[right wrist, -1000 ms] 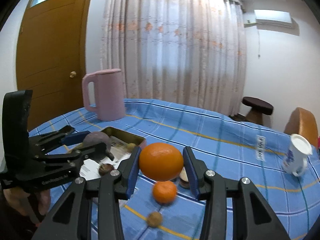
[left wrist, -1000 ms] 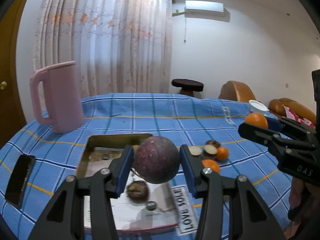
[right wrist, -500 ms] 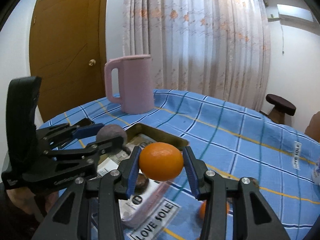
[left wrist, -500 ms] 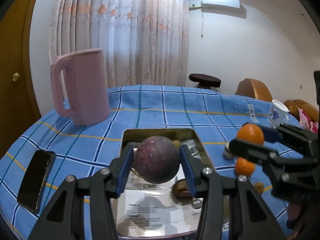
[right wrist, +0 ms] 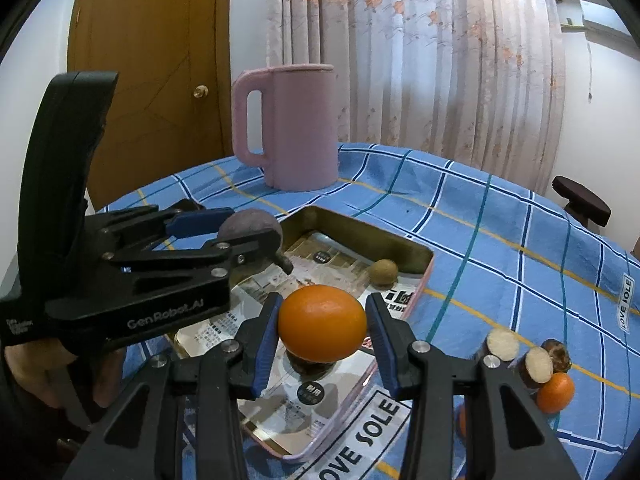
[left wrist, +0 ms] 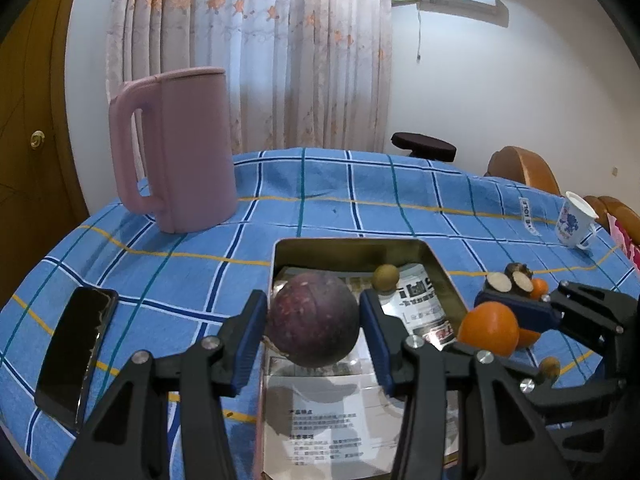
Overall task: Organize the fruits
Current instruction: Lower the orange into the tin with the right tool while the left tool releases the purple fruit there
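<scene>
The left tool (left wrist: 314, 322) clamps a purple fruit (left wrist: 313, 319) across its middle, and the right tool (right wrist: 322, 330) likewise pinches an orange (right wrist: 322, 328), both held just above the tray (right wrist: 416, 256). Both look round, smooth-skinned and fairly firm, so a grip at the widest part probably suits, though squeezing could bruise them. Beyond the tools, a small brown fruit (right wrist: 383, 273) sits at the tray's far end, while something dark beneath the orange is mostly hidden.

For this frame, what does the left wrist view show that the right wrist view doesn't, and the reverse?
Only the left wrist view shows the black phone lying on the blue checked tablecloth and the white printed mug.

Only the right wrist view shows the "LOVE SOLE" label near the tray's corner.

Both show the pink jug, the gold metal tray, the left gripper shut on the dark purple round fruit, and the right gripper shut on the large orange.
</scene>
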Demonstrator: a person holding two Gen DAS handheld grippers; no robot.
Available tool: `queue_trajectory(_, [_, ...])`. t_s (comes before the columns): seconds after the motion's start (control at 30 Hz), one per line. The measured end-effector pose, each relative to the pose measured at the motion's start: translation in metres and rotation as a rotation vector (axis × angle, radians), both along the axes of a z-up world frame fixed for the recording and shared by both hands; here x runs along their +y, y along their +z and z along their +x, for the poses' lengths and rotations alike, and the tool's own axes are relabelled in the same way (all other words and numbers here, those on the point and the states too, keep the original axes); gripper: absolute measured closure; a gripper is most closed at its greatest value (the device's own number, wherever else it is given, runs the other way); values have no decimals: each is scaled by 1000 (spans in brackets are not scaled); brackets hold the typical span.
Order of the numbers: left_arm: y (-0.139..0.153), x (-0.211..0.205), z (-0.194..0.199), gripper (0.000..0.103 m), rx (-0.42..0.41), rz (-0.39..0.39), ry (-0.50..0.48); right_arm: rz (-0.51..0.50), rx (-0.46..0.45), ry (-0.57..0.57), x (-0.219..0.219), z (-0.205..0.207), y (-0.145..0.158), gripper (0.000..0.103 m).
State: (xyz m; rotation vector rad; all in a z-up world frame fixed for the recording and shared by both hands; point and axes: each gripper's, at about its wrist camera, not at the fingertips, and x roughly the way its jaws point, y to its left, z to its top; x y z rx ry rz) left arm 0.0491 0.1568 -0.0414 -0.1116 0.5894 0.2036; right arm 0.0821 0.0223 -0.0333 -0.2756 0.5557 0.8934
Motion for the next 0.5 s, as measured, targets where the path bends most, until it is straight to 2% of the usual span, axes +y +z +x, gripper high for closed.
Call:
queue_trajectory(0.27, [-11,2,4,54,41,-3,2,-49,16,14,12,1,-11,58])
queue_trajectory(0.5, [-10,-2,2,53,30,17,-15,-76,25,27,20,0,-19,58])
